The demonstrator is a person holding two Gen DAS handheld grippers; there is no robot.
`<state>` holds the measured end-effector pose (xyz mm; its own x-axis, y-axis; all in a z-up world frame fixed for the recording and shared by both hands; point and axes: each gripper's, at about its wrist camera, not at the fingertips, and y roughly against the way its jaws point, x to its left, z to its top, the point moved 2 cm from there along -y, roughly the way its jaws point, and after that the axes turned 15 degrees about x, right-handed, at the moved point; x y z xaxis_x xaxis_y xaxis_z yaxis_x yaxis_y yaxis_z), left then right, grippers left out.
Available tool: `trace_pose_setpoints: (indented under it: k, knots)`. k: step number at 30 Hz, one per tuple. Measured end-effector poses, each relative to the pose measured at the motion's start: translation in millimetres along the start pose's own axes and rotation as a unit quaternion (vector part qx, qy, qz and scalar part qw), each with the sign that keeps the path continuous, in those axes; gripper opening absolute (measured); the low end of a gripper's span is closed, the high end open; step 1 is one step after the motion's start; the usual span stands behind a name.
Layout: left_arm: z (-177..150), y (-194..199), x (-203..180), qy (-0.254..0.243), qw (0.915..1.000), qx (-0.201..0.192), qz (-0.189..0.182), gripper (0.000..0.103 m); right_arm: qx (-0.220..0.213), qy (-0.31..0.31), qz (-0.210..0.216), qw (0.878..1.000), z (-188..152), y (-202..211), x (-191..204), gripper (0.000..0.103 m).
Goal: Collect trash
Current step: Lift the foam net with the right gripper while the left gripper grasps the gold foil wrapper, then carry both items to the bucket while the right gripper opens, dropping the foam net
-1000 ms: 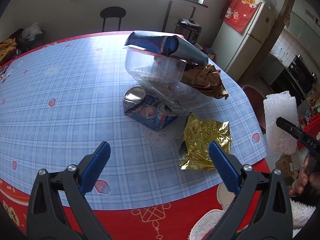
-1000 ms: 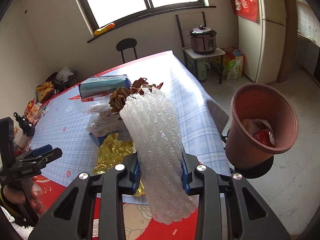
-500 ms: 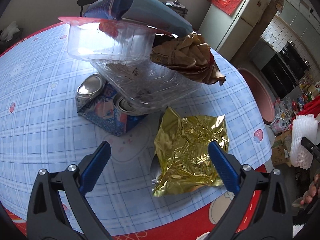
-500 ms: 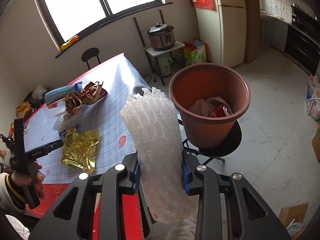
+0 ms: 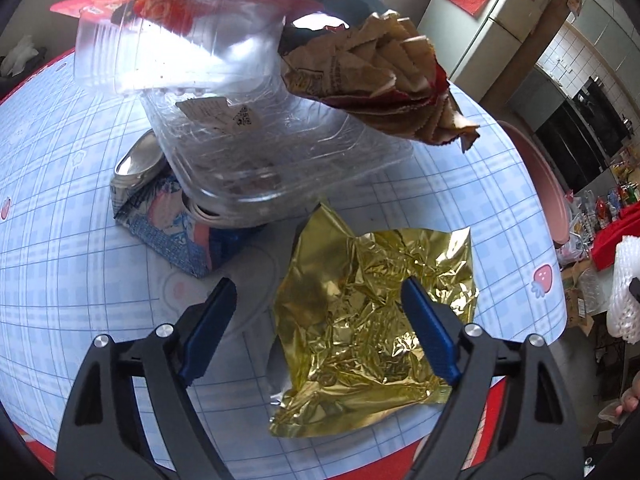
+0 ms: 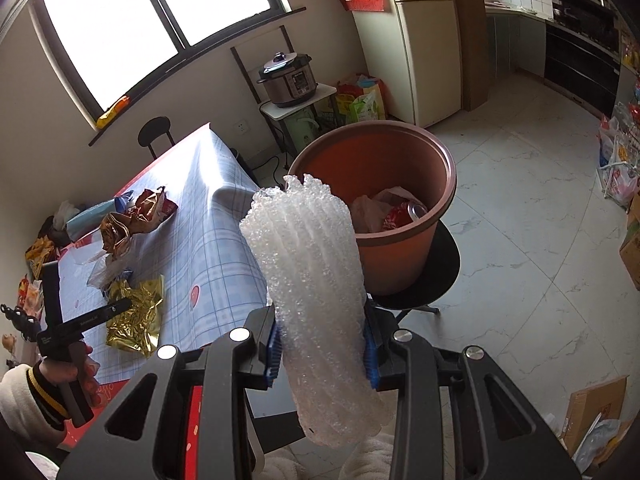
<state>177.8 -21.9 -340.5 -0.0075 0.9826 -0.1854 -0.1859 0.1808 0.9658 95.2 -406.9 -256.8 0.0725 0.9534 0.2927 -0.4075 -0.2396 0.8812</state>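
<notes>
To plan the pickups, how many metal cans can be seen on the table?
2. One can lies left of the clear plastic container; the second can sits partly beneath it, both in a blue wrapper. More may be hidden.

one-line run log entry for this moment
left gripper: open over gold wrapper | right gripper: holding foam sleeve near bin

The tablecloth (image 5: pixel 72 216) was pale blue plaid dotted with pink strawberries over a red border. On it lay a shiny gold foil wrapper (image 5: pixel 372 320), a blue-and-pink patterned carton (image 5: pixel 168 232), a clear plastic container (image 5: pixel 256 148) and a tan-and-red crumpled bag (image 5: pixel 384 80). The bubble wrap roll (image 6: pixel 316 292) was translucent white, the bin (image 6: pixel 384 184) terracotta brown, and the gripper pads (image 5: pixel 208 328) blue.
</notes>
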Motion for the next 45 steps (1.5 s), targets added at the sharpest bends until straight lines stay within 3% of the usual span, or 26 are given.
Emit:
trace_pose_setpoints:
  k: [7,8,9,14,17,26,32,37,45]
  knots:
    - [-2,-8,-19,-0.014,0.9987,-0.009,0.049,0.082,-0.007,0.024,0.004,1.000,11,8,17,0.033]
    - [-5,-9,-24,-0.019,0.9984,-0.009,0.053,0.076,-0.008,0.026,0.004,1.000,11,9,19,0.033]
    - [-6,-8,-28,-0.025,0.9986,-0.009,0.046,0.063,-0.010,0.027,0.004,1.000,13,11,21,0.033]
    - [-14,5,-37,-0.061,0.9975,0.000,0.035,0.036,-0.025,0.033,0.009,0.999,21,19,34,0.033]
    - [-22,16,-33,-0.071,0.9970,0.000,0.032,0.032,-0.032,0.042,0.015,0.998,28,21,46,0.033]
    - [-49,77,-6,-0.081,0.9954,-0.045,-0.023,0.030,-0.057,0.085,0.041,0.994,47,26,99,0.033]
    - [-67,121,8,-0.078,0.9922,-0.091,-0.035,0.031,-0.075,0.095,0.050,0.991,61,31,115,0.033]
    - [-61,165,27,-0.051,0.9874,-0.146,-0.033,0.031,-0.100,0.090,0.033,0.990,81,40,105,0.033]
    - [-35,225,29,-0.021,0.9764,-0.215,-0.005,0.031,-0.123,0.056,-0.009,0.991,133,49,43,0.033]
